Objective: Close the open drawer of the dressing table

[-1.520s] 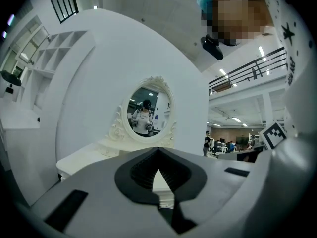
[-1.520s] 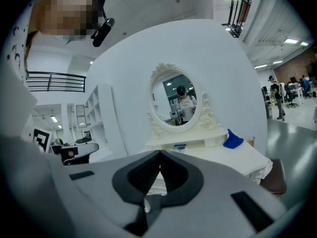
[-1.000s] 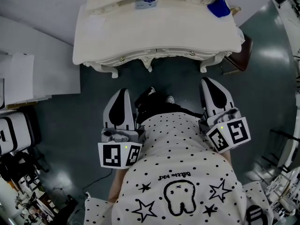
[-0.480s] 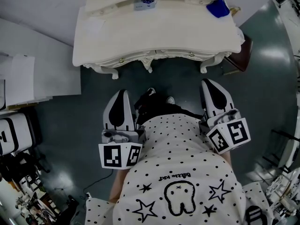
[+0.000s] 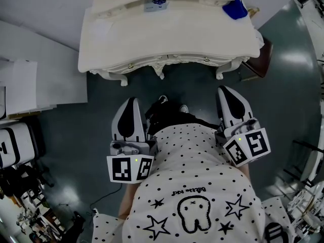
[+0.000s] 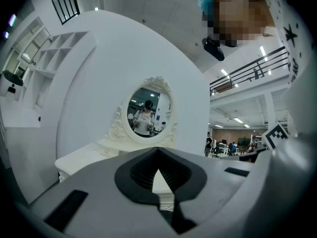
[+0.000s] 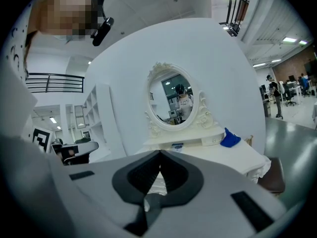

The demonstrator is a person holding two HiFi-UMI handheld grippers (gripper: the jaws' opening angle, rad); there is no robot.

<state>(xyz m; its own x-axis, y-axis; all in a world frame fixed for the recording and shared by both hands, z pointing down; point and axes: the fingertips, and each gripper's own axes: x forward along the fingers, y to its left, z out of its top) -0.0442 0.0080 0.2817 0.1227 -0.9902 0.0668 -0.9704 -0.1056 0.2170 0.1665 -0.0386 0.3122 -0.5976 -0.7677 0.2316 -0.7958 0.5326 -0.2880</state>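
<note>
dressing table (image 5: 167, 34) sits at the top of the head view, cream, with carved legs, and its drawer fronts (image 5: 169, 61) with their small knobs look flush along the front edge from up here. both tools hang well short of it, with a strip of dark floor (image 5: 101, 135) between.

left tool (image 5: 131, 101) has its jaws pressed together with nothing in them, and its own view shows the tips (image 6: 158, 150) meeting on empty air. right tool (image 5: 226, 89) is the same, tips (image 7: 159, 153) together and nothing gripped.

nothing stands on the floor between the tools and the drawers. only the person's shoes (image 5: 172, 105) are planted just in front of the table.

on the counter (image 5: 126, 32) a blue object (image 5: 236, 7) lies at the far right corner, with a small box bearing blue print (image 5: 154, 3) near the back. an oval mirror (image 7: 174, 102) in a carved frame rises behind. a dark brown stool (image 5: 258, 59) is tucked by the right leg, and white boxes (image 5: 30, 85) are stacked off to the left.

the spotted shirt (image 5: 197, 186) shows stars, a tooth face and a line of script too small to read surely.
</note>
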